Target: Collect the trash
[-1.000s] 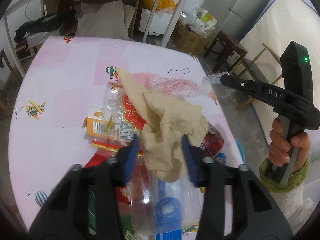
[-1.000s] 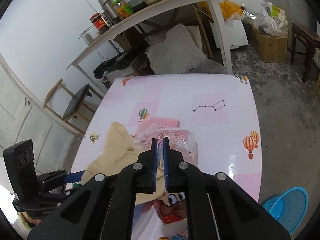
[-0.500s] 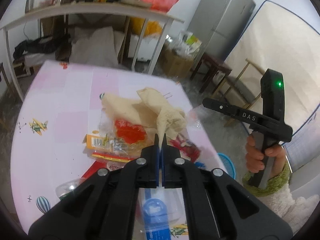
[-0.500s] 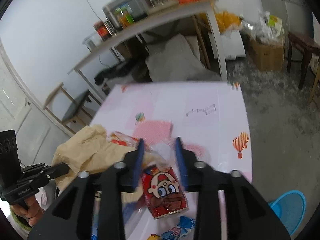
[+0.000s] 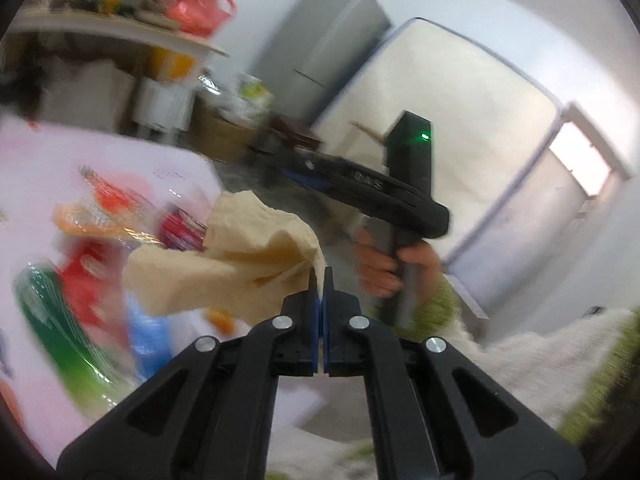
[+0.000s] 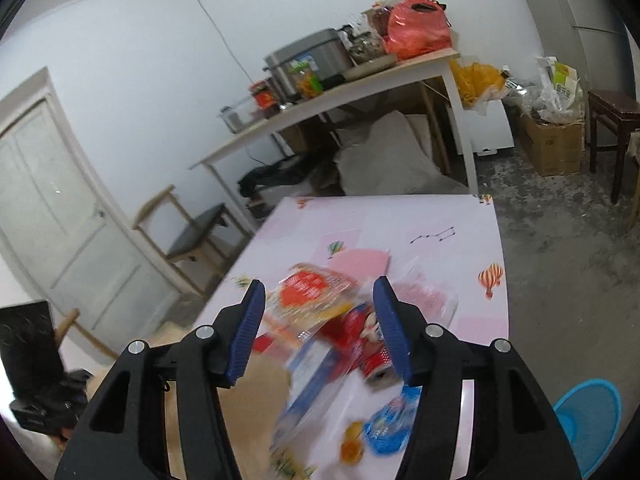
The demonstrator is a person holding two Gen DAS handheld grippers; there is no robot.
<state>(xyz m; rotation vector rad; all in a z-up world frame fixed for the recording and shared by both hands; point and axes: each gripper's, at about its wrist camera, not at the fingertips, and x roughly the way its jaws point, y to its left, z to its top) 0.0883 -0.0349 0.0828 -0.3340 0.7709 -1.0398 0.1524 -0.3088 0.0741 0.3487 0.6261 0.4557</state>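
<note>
Beige cloth (image 5: 240, 264) hangs from the left claw (image 5: 321, 280), whose jaws are clenched on one corner of it, so the rest droops and trails to the left, clear of the counter (image 6: 400, 220), probably on its way to wherever the trash is gathered. The right claw (image 6: 320, 320) is released: its jaws have just been opening and now stand apart with nothing pressed between them, hovering over the wrappers, likely lining up for the next pick. Below it the remaining trash lies in a loose heap on the pink counter: a red can (image 6: 360, 336) with a cartoon face, a clear packet (image 6: 308, 292) with an orange label, a blue wrapper (image 6: 388, 428) nearer the edge. Off the counter's right side a blue basket (image 6: 588, 416) sits on the floor, a likely place for it all. Farther back stands a cluttered white table (image 6: 360, 92)
</note>
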